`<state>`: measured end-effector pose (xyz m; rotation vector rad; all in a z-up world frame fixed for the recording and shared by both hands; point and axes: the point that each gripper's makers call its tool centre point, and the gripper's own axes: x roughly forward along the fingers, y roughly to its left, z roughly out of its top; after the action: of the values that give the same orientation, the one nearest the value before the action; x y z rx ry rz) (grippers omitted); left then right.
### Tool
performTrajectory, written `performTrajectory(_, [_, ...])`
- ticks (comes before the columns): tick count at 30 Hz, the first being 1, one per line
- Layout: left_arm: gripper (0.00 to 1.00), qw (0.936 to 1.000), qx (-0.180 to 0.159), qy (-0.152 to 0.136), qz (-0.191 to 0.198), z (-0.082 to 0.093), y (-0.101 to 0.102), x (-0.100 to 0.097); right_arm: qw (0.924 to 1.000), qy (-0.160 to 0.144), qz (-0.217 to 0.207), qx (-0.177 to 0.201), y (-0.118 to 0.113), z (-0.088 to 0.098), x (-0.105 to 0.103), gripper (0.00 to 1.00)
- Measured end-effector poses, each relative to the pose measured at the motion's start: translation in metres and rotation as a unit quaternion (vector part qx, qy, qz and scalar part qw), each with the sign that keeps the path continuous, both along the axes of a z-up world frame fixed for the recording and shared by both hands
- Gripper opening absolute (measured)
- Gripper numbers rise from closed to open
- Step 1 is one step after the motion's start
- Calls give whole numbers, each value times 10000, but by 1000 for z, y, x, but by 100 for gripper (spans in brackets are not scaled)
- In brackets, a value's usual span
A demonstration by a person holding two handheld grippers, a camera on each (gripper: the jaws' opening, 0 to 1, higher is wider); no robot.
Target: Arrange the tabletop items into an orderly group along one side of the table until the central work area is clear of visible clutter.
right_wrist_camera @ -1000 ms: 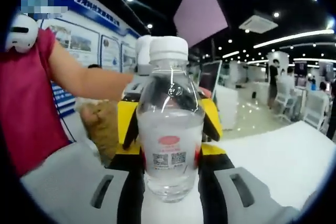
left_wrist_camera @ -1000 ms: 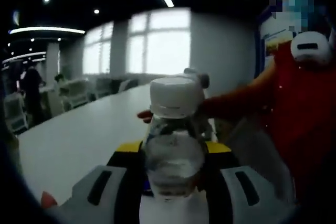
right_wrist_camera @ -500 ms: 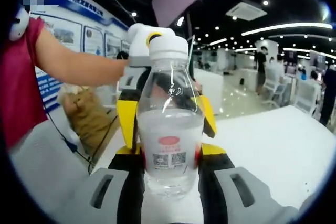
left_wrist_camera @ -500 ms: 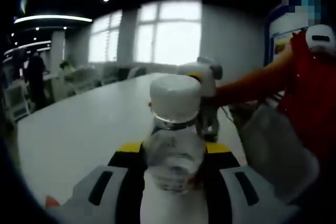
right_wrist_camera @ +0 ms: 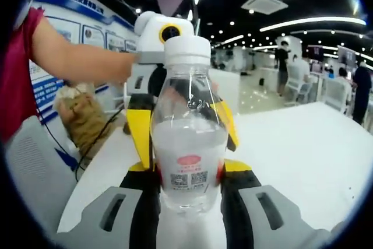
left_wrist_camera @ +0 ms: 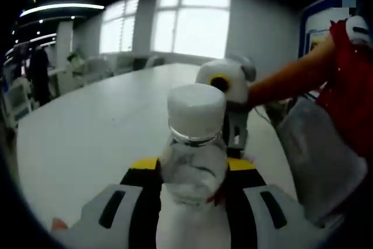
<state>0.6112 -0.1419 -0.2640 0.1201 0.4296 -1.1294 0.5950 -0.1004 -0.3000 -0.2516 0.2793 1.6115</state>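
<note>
1. The water bottle [right_wrist_camera: 188, 138] stood upright between the jaws of both claws, above the white tabletop [right_wrist_camera: 303, 150]; each claw was clamped on its body.
2. Over the last second the two claws closed toward each other and the tabletop filled more of the left gripper view, suggesting a handover or descent. Placement at the edge was not yet done.
3. The right gripper view showed the label and water level; the left gripper view showed the cap [left_wrist_camera: 196, 111] and the bare tabletop behind it.
</note>
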Motion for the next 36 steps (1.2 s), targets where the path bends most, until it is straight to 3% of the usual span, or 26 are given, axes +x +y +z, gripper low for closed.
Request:
performTrajectory(12, [40,9983,549,39,-182,-32,4,-1,9986,-342,-112,-391,4,-33,5,39])
performTrajectory(36, [40,9984,530,64,-183,-37,15,-7,9984,-343,-73,-440,12,-38,0,39])
